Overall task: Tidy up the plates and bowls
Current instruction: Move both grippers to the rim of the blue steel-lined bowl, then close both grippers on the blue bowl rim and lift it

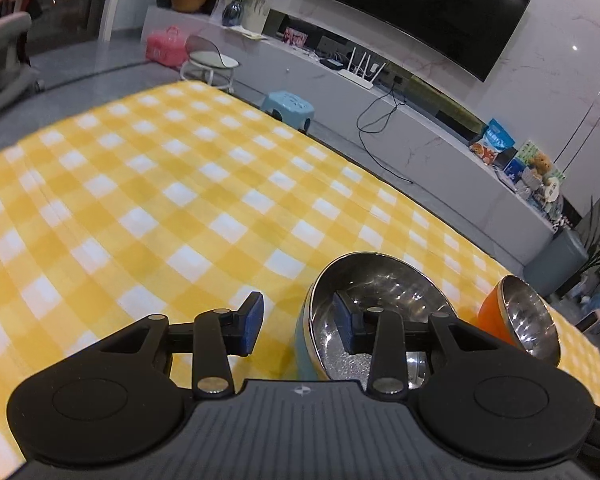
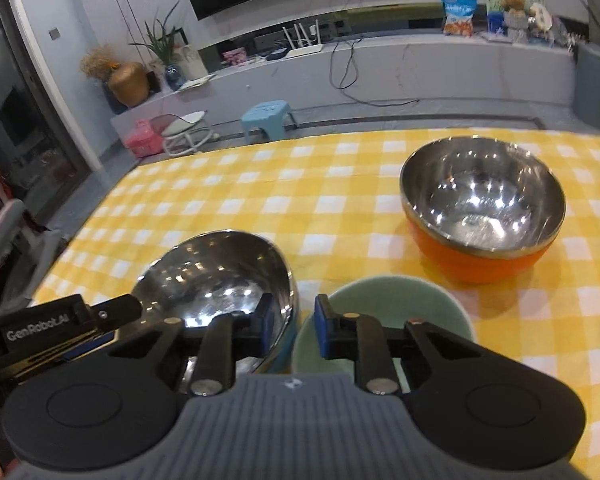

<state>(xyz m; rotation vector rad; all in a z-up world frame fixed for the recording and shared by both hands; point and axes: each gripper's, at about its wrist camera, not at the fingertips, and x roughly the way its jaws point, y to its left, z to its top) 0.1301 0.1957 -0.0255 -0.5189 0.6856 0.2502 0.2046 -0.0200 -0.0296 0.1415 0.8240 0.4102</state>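
A steel-lined teal bowl (image 1: 384,296) stands on the yellow checked tablecloth (image 1: 160,184). My left gripper (image 1: 298,322) straddles its near-left rim, one pad outside and one inside, with cloth showing in the gap, so it is open. To the right stands an orange steel-lined bowl (image 1: 532,316). In the right wrist view the teal bowl (image 2: 220,280) and a pale green bowl (image 2: 396,304) stand side by side. My right gripper (image 2: 294,328) spans their adjoining rims, one pad over each bowl, narrowly open. The orange bowl (image 2: 484,208) sits farther back on the right.
The left tool's black housing (image 2: 56,328) reaches in at the left of the teal bowl. Beyond the table's far edge are a blue stool (image 2: 266,114), a white stool (image 2: 186,128) and a long grey TV console (image 2: 420,64). Bare cloth (image 2: 300,184) lies behind the bowls.
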